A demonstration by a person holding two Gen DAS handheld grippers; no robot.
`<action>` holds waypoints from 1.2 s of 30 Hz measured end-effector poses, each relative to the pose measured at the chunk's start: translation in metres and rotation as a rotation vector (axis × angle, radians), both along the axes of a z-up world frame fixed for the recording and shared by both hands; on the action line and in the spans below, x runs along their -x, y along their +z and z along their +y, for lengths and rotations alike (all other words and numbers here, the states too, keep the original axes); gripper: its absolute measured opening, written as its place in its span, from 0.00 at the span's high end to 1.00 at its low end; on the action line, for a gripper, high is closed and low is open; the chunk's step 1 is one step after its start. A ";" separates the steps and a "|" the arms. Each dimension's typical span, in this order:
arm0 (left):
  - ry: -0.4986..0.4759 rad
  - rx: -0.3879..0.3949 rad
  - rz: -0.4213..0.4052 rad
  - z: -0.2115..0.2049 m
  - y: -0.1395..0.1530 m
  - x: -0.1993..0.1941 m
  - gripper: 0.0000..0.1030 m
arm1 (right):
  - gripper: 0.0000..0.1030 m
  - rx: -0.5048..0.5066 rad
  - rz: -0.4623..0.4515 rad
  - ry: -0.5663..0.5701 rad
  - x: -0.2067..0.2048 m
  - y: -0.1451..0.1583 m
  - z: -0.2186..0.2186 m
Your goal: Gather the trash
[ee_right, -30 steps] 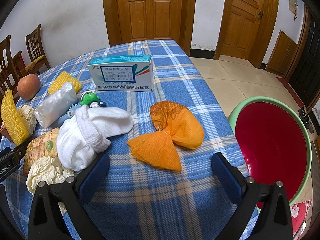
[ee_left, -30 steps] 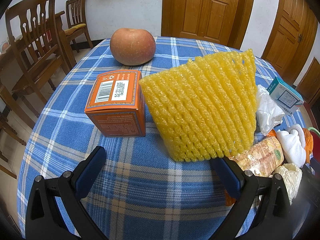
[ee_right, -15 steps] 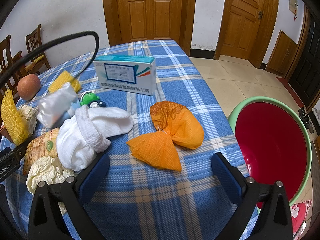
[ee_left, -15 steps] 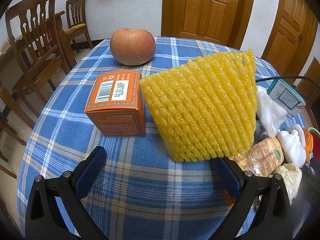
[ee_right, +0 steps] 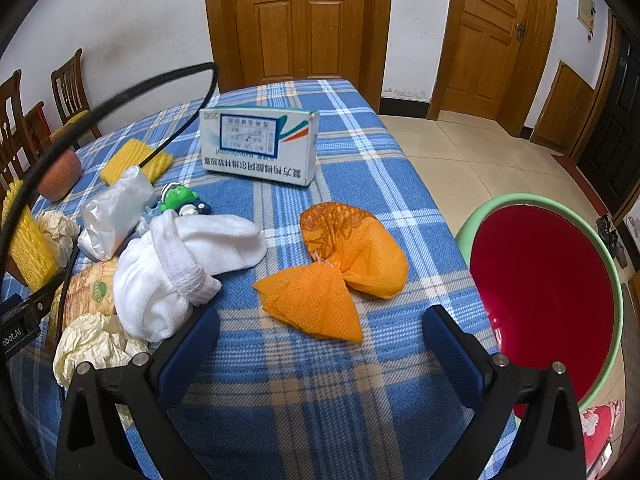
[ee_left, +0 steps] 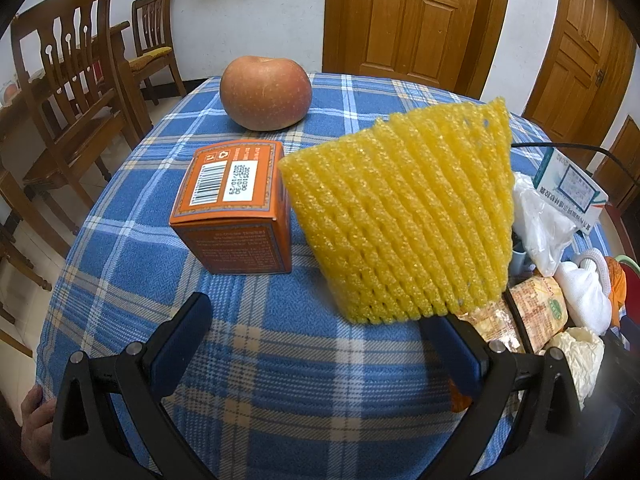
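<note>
Both grippers hover with jaws spread wide, grasping nothing. The left gripper (ee_left: 320, 344) faces a yellow foam fruit net (ee_left: 404, 216) at one o'clock; the right gripper (ee_right: 320, 344) has crumpled orange mesh wrapping (ee_right: 340, 268) at twelve, a red green-rimmed basin (ee_right: 544, 304) at three.

An apple (ee_left: 265, 93) sits near the far edge of the table (ee_left: 240, 380), which has a blue plaid cloth. A rolled white sock (ee_right: 176, 268) lies near the left edge, touching a small green toy (ee_right: 180, 198). 2 wooden chairs (ee_left: 68, 92) stand beside the table.
</note>
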State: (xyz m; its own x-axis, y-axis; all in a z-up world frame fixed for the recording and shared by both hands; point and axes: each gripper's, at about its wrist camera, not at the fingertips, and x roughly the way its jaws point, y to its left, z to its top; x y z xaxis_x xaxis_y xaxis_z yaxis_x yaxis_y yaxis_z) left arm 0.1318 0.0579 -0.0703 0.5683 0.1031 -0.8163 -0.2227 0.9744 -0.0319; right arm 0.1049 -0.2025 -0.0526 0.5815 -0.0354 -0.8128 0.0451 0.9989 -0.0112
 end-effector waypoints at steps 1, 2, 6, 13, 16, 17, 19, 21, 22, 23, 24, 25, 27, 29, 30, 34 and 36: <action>0.000 0.000 0.000 0.000 0.000 0.000 0.01 | 0.00 0.000 0.000 0.000 0.000 0.000 0.000; 0.000 0.000 0.000 0.000 0.000 0.000 0.01 | 0.00 0.000 0.000 0.000 0.000 0.001 0.002; 0.003 0.000 0.000 0.001 0.001 -0.003 0.01 | 0.00 0.001 0.000 0.003 -0.003 0.001 0.003; 0.011 0.000 0.000 -0.002 0.002 -0.002 0.01 | 0.00 0.001 0.000 0.011 -0.003 0.002 0.003; 0.014 0.000 0.000 -0.003 0.002 -0.002 0.01 | 0.00 0.001 -0.001 0.015 -0.002 0.002 0.003; 0.013 -0.001 0.000 -0.003 0.002 -0.002 0.01 | 0.00 0.001 -0.001 0.015 -0.001 0.002 0.003; 0.013 -0.001 0.000 -0.003 0.002 -0.001 0.01 | 0.00 0.001 -0.001 0.015 -0.001 0.002 0.004; 0.014 -0.001 0.000 -0.003 0.002 -0.001 0.01 | 0.00 0.001 -0.001 0.015 -0.002 0.002 0.004; 0.013 -0.001 0.000 -0.004 0.003 -0.001 0.01 | 0.00 0.001 -0.001 0.015 -0.002 0.002 0.004; 0.013 -0.001 0.000 -0.003 0.002 -0.001 0.01 | 0.00 0.000 -0.001 0.015 -0.002 0.002 0.003; 0.014 -0.001 0.000 -0.003 0.002 -0.001 0.01 | 0.00 0.001 -0.001 0.015 -0.002 0.002 0.003; 0.014 -0.001 0.000 -0.003 0.002 -0.001 0.01 | 0.00 0.000 -0.001 0.015 -0.002 0.002 0.004; 0.013 -0.001 -0.001 -0.003 0.002 -0.001 0.01 | 0.00 0.000 -0.001 0.015 -0.002 0.002 0.003; 0.014 -0.001 0.000 -0.003 0.002 -0.001 0.01 | 0.00 0.000 -0.001 0.015 -0.002 0.002 0.003; 0.014 -0.001 -0.001 -0.003 0.002 -0.001 0.01 | 0.00 0.000 -0.001 0.015 -0.002 0.002 0.003; 0.014 -0.001 -0.001 -0.003 0.002 -0.001 0.01 | 0.00 0.000 -0.001 0.015 -0.002 0.002 0.003; 0.013 -0.001 -0.001 -0.003 0.002 -0.001 0.01 | 0.00 0.000 -0.001 0.015 -0.002 0.002 0.003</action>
State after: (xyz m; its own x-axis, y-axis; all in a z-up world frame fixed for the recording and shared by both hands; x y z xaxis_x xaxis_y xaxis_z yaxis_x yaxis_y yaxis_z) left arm 0.1324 0.0544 -0.0682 0.5674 0.1116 -0.8158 -0.2358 0.9713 -0.0311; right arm 0.1069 -0.1996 -0.0507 0.5826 -0.0270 -0.8123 0.0302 0.9995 -0.0115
